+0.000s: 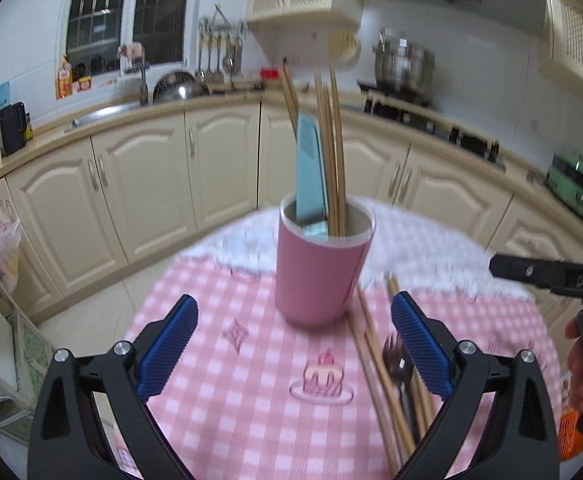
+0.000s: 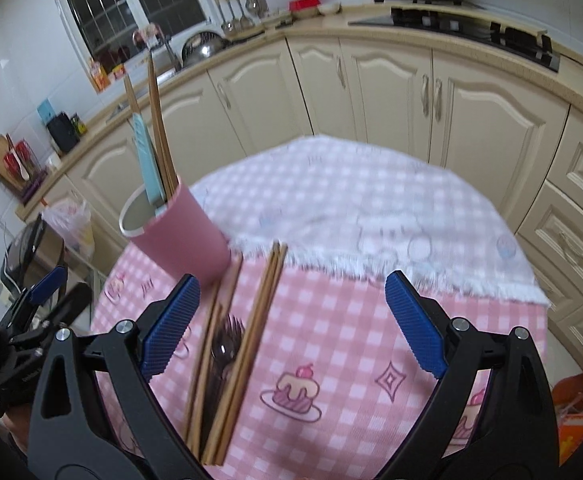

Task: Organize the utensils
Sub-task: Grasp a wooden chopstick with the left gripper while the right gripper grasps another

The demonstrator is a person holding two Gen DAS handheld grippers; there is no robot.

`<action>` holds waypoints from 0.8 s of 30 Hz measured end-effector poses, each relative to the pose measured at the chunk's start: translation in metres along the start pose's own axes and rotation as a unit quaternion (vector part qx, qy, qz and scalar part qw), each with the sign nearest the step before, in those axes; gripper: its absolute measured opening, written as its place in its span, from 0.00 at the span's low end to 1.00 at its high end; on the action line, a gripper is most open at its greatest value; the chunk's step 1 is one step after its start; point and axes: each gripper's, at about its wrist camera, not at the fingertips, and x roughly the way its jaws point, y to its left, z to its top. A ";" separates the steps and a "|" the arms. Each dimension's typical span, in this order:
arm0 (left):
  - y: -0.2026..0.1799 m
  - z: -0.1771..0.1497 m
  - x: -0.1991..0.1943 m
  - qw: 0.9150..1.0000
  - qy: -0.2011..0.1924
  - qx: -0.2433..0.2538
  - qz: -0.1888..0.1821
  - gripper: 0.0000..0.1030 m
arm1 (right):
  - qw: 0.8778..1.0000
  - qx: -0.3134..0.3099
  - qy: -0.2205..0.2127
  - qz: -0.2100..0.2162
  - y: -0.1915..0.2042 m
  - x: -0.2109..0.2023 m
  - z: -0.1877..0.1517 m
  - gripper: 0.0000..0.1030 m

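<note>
Partly hidden among loose chopsticks (image 2: 247, 344), a dark fork (image 2: 227, 340); both jaws wide, empty.

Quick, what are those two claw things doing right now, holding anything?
Left gripper: jaws open, holding nothing.
Right gripper: jaws open, holding nothing.

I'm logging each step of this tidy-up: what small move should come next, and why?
Probably lower the right gripper onto the loose chopsticks and close on a few. Both grippers' jaws are open and empty. The pink cup already holds chopsticks and a blue utensil, while more chopsticks and a dark fork lie on the checked cloth.
</note>
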 end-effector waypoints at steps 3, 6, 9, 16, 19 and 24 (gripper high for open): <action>-0.005 -0.013 0.014 0.999 0.035 0.010 0.000 0.92 | 1.000 -0.001 0.013 -0.002 -0.001 0.007 -0.007 0.89; -0.012 -0.025 0.025 0.998 0.063 0.024 -0.004 0.92 | 1.000 0.003 0.026 -0.005 -0.004 0.013 -0.014 0.89; -0.018 -0.034 0.033 0.996 0.082 0.038 -0.001 0.92 | 0.999 0.003 0.034 -0.008 -0.006 0.017 -0.017 0.89; -0.027 -0.046 0.047 0.992 0.117 0.052 -0.002 0.92 | 0.998 -0.004 0.054 -0.014 -0.007 0.027 -0.026 0.89; -0.031 -0.053 0.056 0.989 0.133 0.064 0.005 0.92 | 0.998 -0.012 0.064 -0.016 -0.004 0.032 -0.031 0.89; -0.037 -0.061 0.065 0.986 0.148 0.078 0.000 0.92 | 0.996 -0.022 0.080 -0.022 -0.001 0.040 -0.039 0.89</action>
